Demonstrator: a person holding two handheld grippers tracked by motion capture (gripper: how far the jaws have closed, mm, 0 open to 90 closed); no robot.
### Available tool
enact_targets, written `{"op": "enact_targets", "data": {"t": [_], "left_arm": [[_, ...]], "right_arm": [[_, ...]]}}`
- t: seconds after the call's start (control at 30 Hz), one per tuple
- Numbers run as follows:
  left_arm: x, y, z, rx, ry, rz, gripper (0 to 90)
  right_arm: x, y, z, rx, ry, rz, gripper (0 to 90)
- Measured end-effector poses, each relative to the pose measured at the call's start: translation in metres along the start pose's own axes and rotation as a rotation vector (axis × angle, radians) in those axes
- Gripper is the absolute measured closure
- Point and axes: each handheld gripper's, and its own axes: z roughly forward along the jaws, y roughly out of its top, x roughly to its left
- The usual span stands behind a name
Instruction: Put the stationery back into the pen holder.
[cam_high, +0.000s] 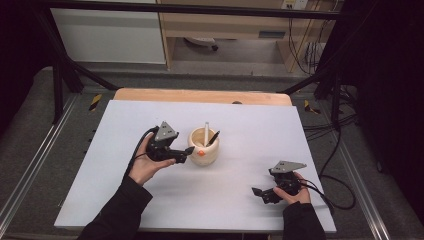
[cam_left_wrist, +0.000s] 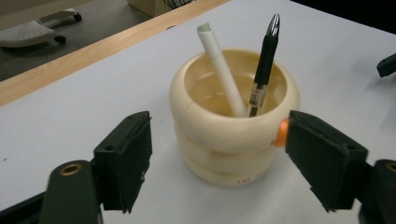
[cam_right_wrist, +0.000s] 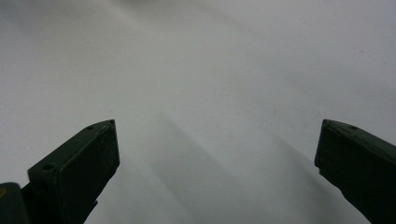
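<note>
Left claw (cam_high: 186, 152) spread, nothing pinched, just left of cream pen pot (cam_high: 203, 146) at counter (cam_high: 125, 130) centre. White pen (cam_left_wrist: 222, 70), black pen (cam_left_wrist: 265, 63) stand upright inside. Right claw (cam_high: 260, 193) spread, idle, near right, well apart. Left nearer.

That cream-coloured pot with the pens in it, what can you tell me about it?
The pot is round and cream-coloured, shaped like stacked bulging rings, with a smooth, glossy look. It stands upright on the white table, open at the top. A white pen and a black pen lean inside it against the rim. Small reddish lettering sits near its base, too small to read. An orange spot shows at its side. The left gripper is open around it, the pads apart from its walls.
</note>
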Motion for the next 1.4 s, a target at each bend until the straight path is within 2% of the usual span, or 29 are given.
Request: {"op": "enact_targets", "data": {"t": [0.13,0.4,0.53,0.87,1.0,1.4], "left_arm": [[0.006,-0.012,-0.008,0.028,0.018,-0.005,13.3],[0.019,-0.043,-0.022,0.05,0.048,-0.063,5.5],[0.023,-0.059,-0.028,0.052,0.047,-0.075,5.0],[0.029,-0.098,-0.042,0.096,0.035,-0.068,3.9],[0.031,-0.11,-0.049,0.114,0.037,-0.06,3.4],[0.042,-0.136,-0.068,0.115,0.051,-0.093,3.3]], "right_arm": [[0.0,0.0,0.0,0.0,0.0,0.001,0.9],[0.0,0.0,0.0,0.0,-0.002,0.004,0.9],[0.0,0.0,0.0,0.002,-0.002,0.001,0.8],[0.0,0.0,0.0,0.005,-0.001,0.002,0.8],[0.0,0.0,0.0,0.004,-0.003,0.006,0.9],[0.0,0.0,-0.001,0.004,0.001,0.013,0.9]]}}
